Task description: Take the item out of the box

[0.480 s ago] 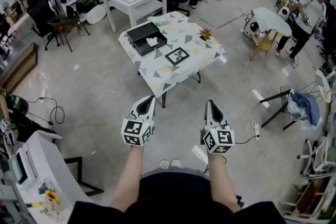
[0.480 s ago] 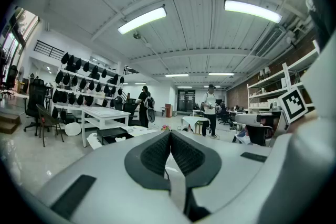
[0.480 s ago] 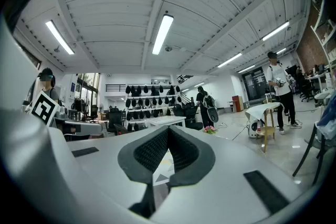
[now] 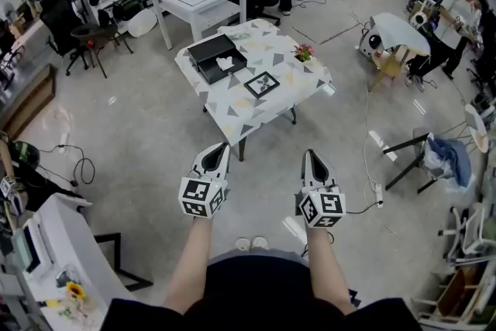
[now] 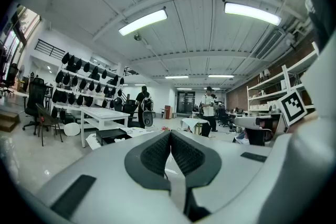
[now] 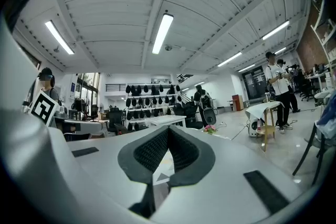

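— The left gripper (image 4: 220, 149) has its jaws pressed together, and nothing is in them. The right gripper (image 4: 310, 156) is the same.

— Where is the box?

— The black box (image 4: 208, 50) sits on the table (image 4: 283, 89), well apart from both grippers. The white item (image 4: 225, 62) lies inside the box. A picture frame (image 4: 262, 83) lies near the box.
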The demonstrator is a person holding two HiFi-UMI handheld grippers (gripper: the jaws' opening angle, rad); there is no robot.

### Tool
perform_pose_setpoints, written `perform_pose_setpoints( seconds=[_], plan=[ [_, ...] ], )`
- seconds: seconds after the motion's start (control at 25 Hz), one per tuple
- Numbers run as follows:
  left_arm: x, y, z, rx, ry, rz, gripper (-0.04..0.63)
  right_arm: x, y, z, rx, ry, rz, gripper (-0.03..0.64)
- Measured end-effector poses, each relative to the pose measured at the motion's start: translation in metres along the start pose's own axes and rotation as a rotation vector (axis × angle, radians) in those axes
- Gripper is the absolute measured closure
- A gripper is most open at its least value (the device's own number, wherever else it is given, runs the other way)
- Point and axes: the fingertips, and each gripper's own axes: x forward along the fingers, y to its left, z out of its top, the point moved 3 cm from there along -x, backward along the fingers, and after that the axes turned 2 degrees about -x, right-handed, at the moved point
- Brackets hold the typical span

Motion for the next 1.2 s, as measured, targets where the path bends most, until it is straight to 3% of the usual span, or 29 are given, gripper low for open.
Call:
perform_pose_setpoints(
  seconds=[0.72,0.92,1.2],
  plan=[
    [-0.002,-0.002,-0.007,-0.018,0.007,-0.011,0.575,-0.001,0.005,-0.006,0.041,0.002,0.035,0.615],
    [0.0,0.0,-0.008,-0.019,0.01,-0.013,0.575,0.001,0.008,-0.002,0.045,-0.013,0.053,0.591],
    [-0.002,0.003,-0.009,-0.025,0.007,-0.009,0.575,0.002,0.012,0.001,0.062,-0.03,0.079,0.502]
  ],
)
